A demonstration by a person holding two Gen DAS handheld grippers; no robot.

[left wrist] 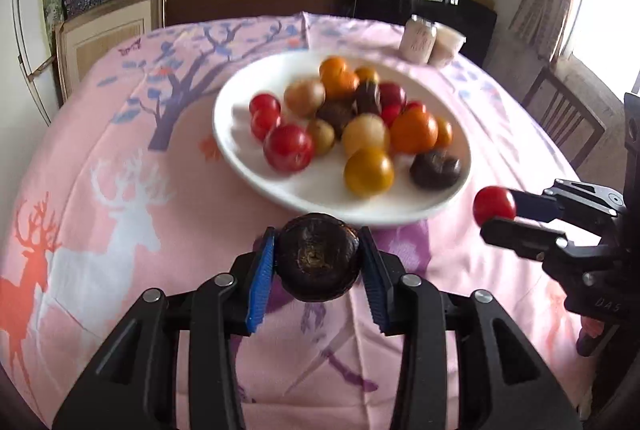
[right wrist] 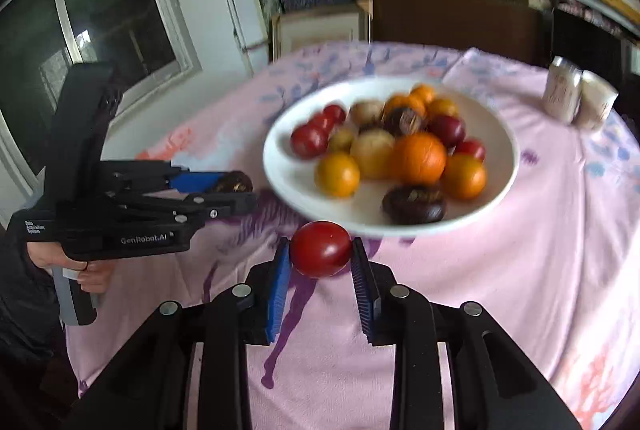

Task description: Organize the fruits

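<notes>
My left gripper (left wrist: 318,258) is clenched on a dark brown, flattened round fruit (left wrist: 317,256), held just off the near rim of the white plate (left wrist: 248,158) over the pink counter (left wrist: 100,230); its stem scar faces back toward my camera, so its short axis runs along the fingers. My right gripper (right wrist: 320,250) grasps a red tomato (right wrist: 321,249) beside the same near rim, too round for me to tell any long axis. The plate sits mid-counter, heaped with red, orange, yellow and dark fruits, with two pale jars (left wrist: 430,40) at the far right edge.
</notes>
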